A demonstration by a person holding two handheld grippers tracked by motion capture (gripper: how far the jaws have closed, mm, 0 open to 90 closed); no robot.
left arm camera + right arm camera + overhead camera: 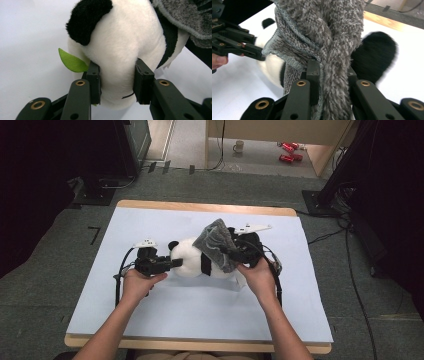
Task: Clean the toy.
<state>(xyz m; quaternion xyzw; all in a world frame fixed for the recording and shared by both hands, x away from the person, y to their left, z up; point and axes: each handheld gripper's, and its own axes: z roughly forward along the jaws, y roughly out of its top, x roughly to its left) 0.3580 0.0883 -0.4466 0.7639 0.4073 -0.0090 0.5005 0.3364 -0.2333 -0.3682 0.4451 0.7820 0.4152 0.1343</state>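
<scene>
The panda plush (pixel 197 262) lies on its side near the middle of the table, with the grey knit garment (pixel 216 245) bunched over its body. Your left gripper (pixel 172 264) has its 2 jaws pressed into the white head, and the right gripper (pixel 226 251) is clamped tight on a fold of the knit. If you pull the knit hard, the soft head may squeeze out of the left jaws, or the plush may simply drag along the sheet. The fuzzy fabric could also snag on a limb and bunch up. The pale blue sheet (pixel 200 310) covers a wooden table (pixel 200 207); beyond lie grey carpet, a mug (pixel 239 146), red cans (pixel 288 151) and cables.
</scene>
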